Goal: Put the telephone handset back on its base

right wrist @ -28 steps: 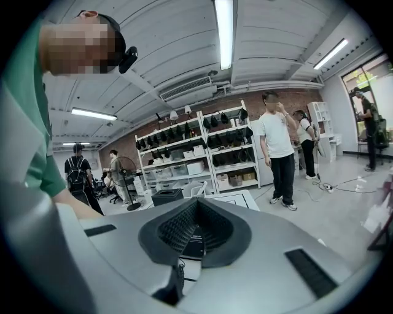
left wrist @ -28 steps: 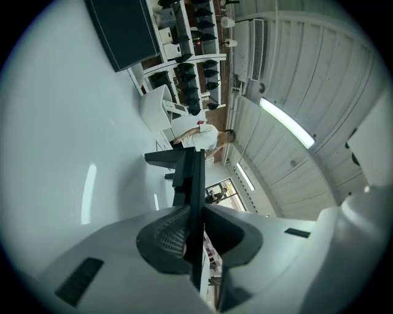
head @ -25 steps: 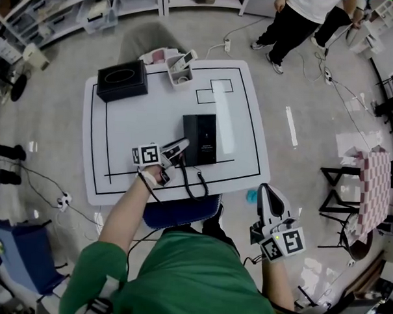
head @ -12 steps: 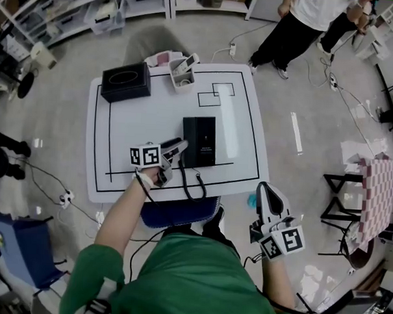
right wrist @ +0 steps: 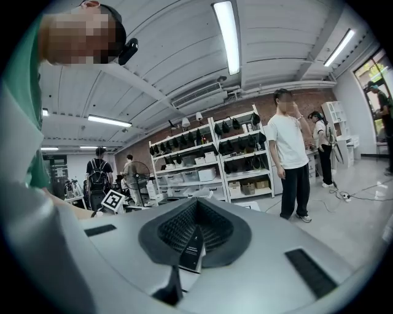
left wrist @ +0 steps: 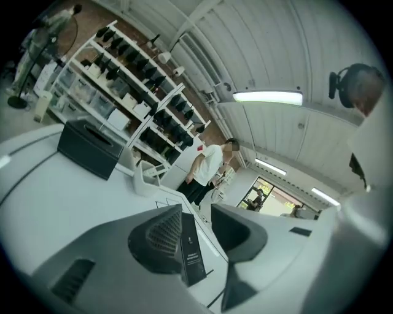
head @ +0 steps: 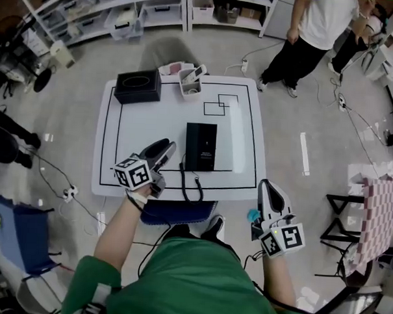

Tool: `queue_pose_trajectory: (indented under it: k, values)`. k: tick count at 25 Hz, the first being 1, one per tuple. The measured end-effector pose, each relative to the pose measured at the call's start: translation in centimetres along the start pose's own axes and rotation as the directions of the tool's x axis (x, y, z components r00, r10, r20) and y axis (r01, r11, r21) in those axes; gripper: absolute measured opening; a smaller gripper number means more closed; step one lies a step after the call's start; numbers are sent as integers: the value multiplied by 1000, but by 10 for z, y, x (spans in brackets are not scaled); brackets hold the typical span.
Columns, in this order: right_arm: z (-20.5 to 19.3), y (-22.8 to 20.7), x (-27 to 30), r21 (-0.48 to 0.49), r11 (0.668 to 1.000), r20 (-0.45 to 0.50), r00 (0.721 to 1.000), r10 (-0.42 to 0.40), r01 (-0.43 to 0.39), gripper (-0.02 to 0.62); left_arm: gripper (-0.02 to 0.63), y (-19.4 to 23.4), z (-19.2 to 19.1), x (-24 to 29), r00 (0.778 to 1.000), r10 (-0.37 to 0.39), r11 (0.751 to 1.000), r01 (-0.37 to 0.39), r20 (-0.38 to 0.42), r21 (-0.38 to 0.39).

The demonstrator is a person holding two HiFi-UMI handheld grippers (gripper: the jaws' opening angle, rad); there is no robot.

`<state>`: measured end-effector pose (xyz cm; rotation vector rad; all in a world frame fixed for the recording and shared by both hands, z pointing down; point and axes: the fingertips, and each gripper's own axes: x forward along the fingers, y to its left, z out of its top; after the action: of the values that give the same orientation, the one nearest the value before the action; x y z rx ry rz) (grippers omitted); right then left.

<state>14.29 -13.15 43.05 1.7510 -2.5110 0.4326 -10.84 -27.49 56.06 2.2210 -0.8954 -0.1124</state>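
Note:
A black telephone (head: 201,147) lies in the middle of the white table (head: 146,121). Its handset appears to rest along the base's left side, and its cord (head: 184,184) curls over the front edge. My left gripper (head: 163,150) hovers to the left of the phone, apart from it. Its jaws stand wide and are closing, with nothing between them. In the left gripper view, the left gripper (left wrist: 206,228) frames the phone (left wrist: 191,252) in its gap. My right gripper (head: 271,197) hangs shut off the table's front right corner. In the right gripper view, the right gripper (right wrist: 195,236) has its pads together.
A black box (head: 138,86) and a white bin (head: 190,82) with small items stand at the table's far edge. A blue chair seat (head: 178,211) sits under the front edge. A person (head: 311,36) stands beyond the far right corner. Shelves (head: 144,11) line the back.
My left gripper was closed at the phone's left side; its jaws have since spread and it has drawn back to the left. The right gripper has stayed put.

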Motion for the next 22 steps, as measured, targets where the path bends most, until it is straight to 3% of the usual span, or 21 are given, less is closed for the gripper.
queue_pose_trajectory:
  k: [3, 6, 8, 11, 12, 15, 17, 18, 19, 20, 22]
  values:
    - [4, -3, 0, -9, 999, 7, 999, 32, -31, 20, 109, -31, 17, -20, 995, 58, 978, -72, 77, 196]
    - [11, -5, -2, -36, 998, 12, 998, 56, -55, 20, 83, -65, 31, -36, 982, 125, 902, -171, 140, 396]
    - [16, -6, -3, -80, 995, 15, 998, 63, -61, 20, 73, -89, 39, -45, 966, 182, 807, -254, 184, 533]
    - [29, -4, -1, -149, 985, 35, 995, 92, -86, 20, 66, -125, 51, -54, 934, 230, 626, -358, 274, 693]
    - [34, -3, -1, -169, 981, 43, 993, 106, -97, 20, 66, -135, 51, -57, 925, 224, 585, -379, 307, 717]
    - [46, -1, -4, -219, 968, 67, 988, 139, -121, 20, 66, -163, 47, -65, 900, 187, 543, -429, 395, 722]
    - [51, -1, -7, -251, 960, 84, 985, 150, -125, 20, 66, -195, 57, -69, 899, 176, 435, -437, 401, 787]
    - [53, -1, -8, -267, 956, 95, 984, 152, -122, 20, 66, -204, 57, -72, 895, 161, 415, -444, 416, 794]
    - [55, -2, -10, -282, 952, 106, 983, 152, -117, 20, 66, -208, 55, -75, 886, 136, 432, -455, 443, 779]
    - [56, -4, -12, -294, 949, 116, 982, 152, -112, 20, 66, -211, 53, -78, 875, 124, 467, -468, 469, 750]
    - [57, -9, -17, -311, 944, 132, 979, 156, -109, 20, 66, -217, 52, -84, 862, 181, 512, -493, 473, 703]
